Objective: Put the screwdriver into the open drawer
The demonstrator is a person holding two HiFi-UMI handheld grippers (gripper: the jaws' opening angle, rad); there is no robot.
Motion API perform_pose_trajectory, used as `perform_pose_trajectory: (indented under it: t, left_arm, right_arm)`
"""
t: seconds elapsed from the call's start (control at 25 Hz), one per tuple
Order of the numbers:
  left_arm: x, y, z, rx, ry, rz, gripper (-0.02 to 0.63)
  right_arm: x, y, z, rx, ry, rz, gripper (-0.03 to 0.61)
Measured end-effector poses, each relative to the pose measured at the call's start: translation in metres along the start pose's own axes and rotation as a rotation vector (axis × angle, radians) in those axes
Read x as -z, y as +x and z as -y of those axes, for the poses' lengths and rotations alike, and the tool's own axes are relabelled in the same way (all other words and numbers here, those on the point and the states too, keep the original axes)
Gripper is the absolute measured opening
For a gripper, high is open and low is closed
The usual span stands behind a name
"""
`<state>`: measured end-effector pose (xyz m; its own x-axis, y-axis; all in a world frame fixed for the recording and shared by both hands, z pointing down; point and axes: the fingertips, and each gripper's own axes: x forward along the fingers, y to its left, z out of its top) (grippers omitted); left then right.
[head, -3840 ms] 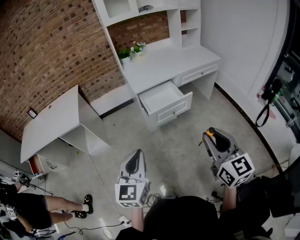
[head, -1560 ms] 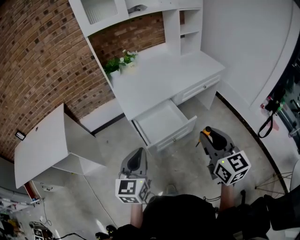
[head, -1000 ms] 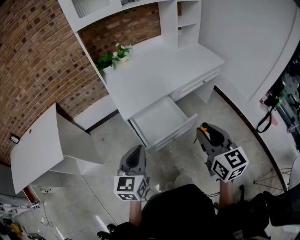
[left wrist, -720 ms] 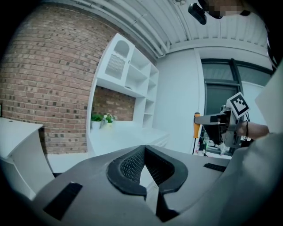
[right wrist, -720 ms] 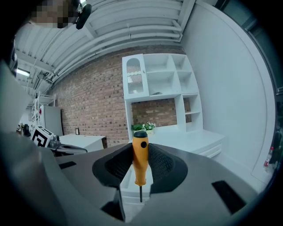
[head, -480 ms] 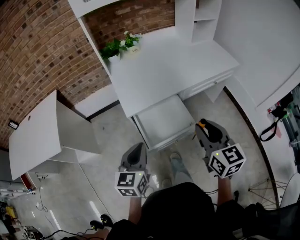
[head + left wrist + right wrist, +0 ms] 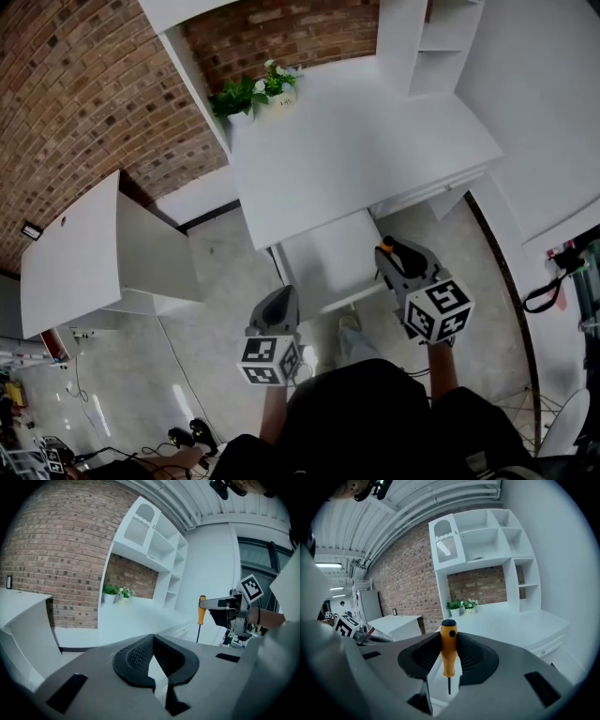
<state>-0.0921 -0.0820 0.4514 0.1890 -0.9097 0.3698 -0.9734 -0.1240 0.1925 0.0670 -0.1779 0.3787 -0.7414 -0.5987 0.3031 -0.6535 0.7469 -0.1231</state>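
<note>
The open white drawer (image 7: 326, 261) juts out from under the white desk (image 7: 356, 150) in the head view. The orange-handled screwdriver (image 7: 404, 251) stands upright in my right gripper (image 7: 392, 253), which is shut on its handle and hangs by the drawer's front right corner. In the right gripper view the screwdriver (image 7: 449, 652) sits between the pads, shaft pointing down. My left gripper (image 7: 275, 302) is at the drawer's front left, over the floor, shut with nothing in it. The left gripper view shows the screwdriver (image 7: 201, 615) at the right.
A potted plant (image 7: 246, 94) stands at the desk's back left, under white shelves (image 7: 431, 37). A separate white cabinet (image 7: 75, 244) stands to the left against the brick wall. The person's shoe (image 7: 349, 324) is on the grey floor just before the drawer.
Both grippers have moved forward to the desk, and the drawer now lies just ahead of them. The right gripper has kept hold of the screwdriver throughout.
</note>
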Motion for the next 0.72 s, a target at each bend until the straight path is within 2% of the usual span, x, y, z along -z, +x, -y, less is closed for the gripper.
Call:
perform_pose_trajectory:
  t: [0.44,0.56,0.72]
  left_arm:
    - [0.015,0.056,-0.016,-0.106,-0.097,-0.067,0.009]
    - [0.022,0.071,-0.017,-0.111,-0.107,-0.094,0.008]
    - [0.040,0.084,-0.021,-0.102,-0.119,-0.170,0.008]
  right_arm:
    - [0.031,0.075,0.030,-0.184,-0.031,-0.167,0.114]
    - [0.045,0.092,0.033,-0.230,-0.057,-0.225,0.115]
    - [0.073,0.111,0.030,-0.279,-0.085,-0.317,0.114]
